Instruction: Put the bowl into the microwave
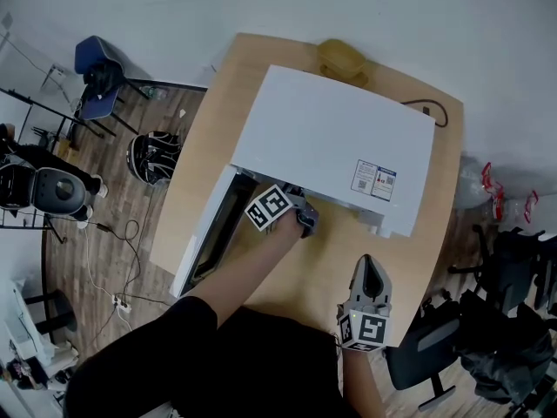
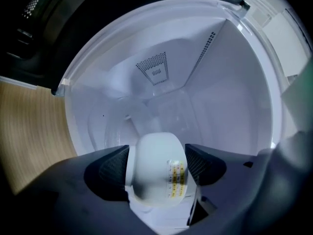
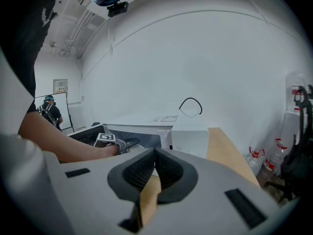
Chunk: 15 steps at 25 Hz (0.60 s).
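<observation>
Looks like the placing step, near its end. The left claw [image 1: 303, 219] is reaching into the mouth of the microwave [image 1: 335, 142], whose door [image 1: 209, 233] is swung open to the left. In the left gripper view the white bowl [image 2: 155, 170] sits between the pads w/ the white cavity all round it, so it's inside the oven. The jaws stand wide apart on either side of the bowl and, as far as I can judge, don't press on it; I'd call that let go, not gripped.

The right claw [image 1: 372, 277] hangs over the counter [image 1: 218, 129] in front of the microwave, well apart from the action, w/ its jaws together and nothing between them.

Next move, I reckon: draw the left claw straight back out w/o clipping the bowl's sides, then the door needs swinging shut.

Hard to tell:
- The bowl's underside is hidden by the claw body, so I can't say for sure it rests on the oven floor.
- From the head view the bowl doesn't show at all; the microwave top covers it.
- A faint round shape on the cavity floor, maybe the turntable, is too washed out to confirm.
- The yellow label [image 2: 176, 177] on the bowl is unreadable.
</observation>
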Each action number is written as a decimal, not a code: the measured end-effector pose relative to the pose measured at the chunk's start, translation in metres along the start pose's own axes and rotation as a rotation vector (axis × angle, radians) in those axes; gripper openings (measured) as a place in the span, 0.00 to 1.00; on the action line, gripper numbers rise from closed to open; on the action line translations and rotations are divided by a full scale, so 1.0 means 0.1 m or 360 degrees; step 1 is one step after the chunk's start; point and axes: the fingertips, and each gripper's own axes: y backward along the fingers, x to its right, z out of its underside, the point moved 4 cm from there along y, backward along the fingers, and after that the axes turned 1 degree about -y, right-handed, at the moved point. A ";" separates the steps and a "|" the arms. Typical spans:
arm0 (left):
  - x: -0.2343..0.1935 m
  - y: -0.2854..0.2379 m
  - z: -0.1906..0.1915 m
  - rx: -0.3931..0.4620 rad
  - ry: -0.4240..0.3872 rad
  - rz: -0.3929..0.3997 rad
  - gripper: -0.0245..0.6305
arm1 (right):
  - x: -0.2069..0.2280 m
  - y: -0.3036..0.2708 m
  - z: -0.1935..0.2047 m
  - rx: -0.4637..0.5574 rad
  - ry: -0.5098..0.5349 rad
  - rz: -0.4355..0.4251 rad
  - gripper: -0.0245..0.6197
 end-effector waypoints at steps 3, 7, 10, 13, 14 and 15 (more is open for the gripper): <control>0.02 -0.03 0.02 -0.0058 -0.0132 -0.0013 0.54 | 0.01 0.00 0.01 -0.0002 -0.0001 0.0000 0.13; 0.01 -0.08 0.01 -0.0080 -0.0277 -0.0030 0.54 | 0.03 0.00 0.05 -0.0008 0.0000 -0.0006 0.13; -0.01 -0.09 -0.07 -0.0036 -0.0388 -0.0082 0.54 | 0.02 0.01 0.06 -0.0014 -0.0004 -0.0008 0.13; -0.03 -0.11 -0.14 0.0016 -0.0479 -0.0142 0.54 | 0.02 0.01 0.07 -0.0023 -0.0008 -0.0010 0.13; -0.03 -0.11 -0.15 0.0029 -0.0493 -0.0153 0.54 | 0.03 0.01 0.08 -0.0026 -0.0010 -0.0011 0.13; -0.03 -0.12 -0.15 0.0036 -0.0505 -0.0163 0.54 | 0.03 0.01 0.08 -0.0028 -0.0011 -0.0013 0.13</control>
